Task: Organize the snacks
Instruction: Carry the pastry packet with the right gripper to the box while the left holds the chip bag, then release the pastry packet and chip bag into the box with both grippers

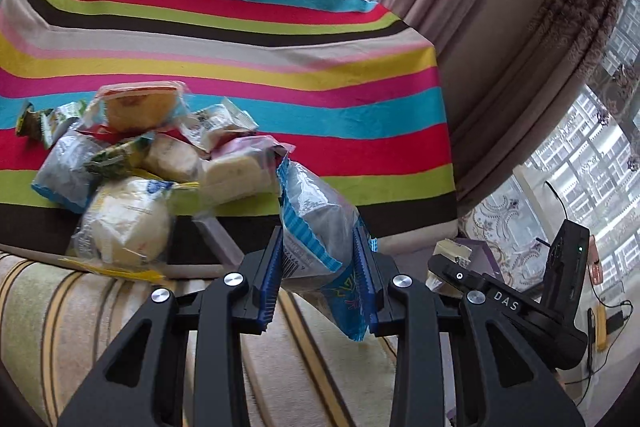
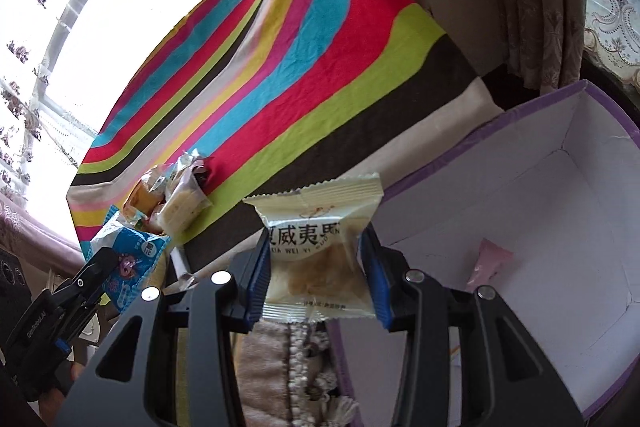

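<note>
Left gripper (image 1: 320, 267) clamped on a blue-edged clear snack packet (image 1: 316, 223), blue pads pressing both its sides, packet tilted and sticking up past the fingertips. Just beyond and left of it, a heap of wrapped snacks (image 1: 156, 163) lying on the striped cloth (image 1: 280, 67). Off to the right of the fingers, the right gripper (image 1: 460, 275) seen side-on, with a curtain (image 1: 500, 27) farther back.

Right gripper (image 2: 318, 259) pinching a cream pastry packet (image 2: 320, 247) with Chinese print, held upright between the pads. Immediately right of it, an open purple-rimmed box (image 2: 580, 99), white inside, with a pink packet (image 2: 490, 261) on its floor. Lower left, the left gripper (image 2: 94, 269) holding its blue packet (image 2: 134, 259). Farther ahead and left, the snack heap (image 2: 176, 199) on the same striped cloth (image 2: 320, 47).
</note>
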The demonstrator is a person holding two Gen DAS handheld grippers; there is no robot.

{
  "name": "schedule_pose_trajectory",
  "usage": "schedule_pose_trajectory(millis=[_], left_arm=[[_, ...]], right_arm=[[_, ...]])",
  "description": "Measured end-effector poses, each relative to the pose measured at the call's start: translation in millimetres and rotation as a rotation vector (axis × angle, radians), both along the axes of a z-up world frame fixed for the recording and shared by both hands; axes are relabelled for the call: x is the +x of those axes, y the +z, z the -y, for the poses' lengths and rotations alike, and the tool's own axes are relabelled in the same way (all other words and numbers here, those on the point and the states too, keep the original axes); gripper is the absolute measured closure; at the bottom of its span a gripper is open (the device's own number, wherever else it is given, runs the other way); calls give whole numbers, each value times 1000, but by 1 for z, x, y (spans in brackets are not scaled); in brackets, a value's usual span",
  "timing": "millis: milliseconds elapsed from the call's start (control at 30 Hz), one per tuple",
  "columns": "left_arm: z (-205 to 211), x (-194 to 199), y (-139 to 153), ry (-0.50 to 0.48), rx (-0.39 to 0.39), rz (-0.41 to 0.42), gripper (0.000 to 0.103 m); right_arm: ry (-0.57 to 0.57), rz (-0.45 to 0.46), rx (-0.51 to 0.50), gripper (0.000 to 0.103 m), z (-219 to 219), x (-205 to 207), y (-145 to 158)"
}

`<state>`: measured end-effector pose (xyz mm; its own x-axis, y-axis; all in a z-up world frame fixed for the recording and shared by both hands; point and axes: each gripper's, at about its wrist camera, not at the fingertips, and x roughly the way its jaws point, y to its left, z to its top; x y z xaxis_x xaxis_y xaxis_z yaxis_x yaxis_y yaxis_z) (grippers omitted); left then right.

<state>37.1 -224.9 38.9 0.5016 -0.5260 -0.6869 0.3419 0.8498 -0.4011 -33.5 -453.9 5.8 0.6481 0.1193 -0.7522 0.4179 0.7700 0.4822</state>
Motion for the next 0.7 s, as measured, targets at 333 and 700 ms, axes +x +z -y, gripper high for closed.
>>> schedule_pose_trajectory(millis=[333, 700], left_arm=[[84, -12, -14, -222, 54, -39, 71], [113, -22, -16, -314, 73, -14, 45]], right_arm=[[-110, -45, 23, 57, 41, -25, -22], [-174, -60, -8, 31, 57, -39, -22]])
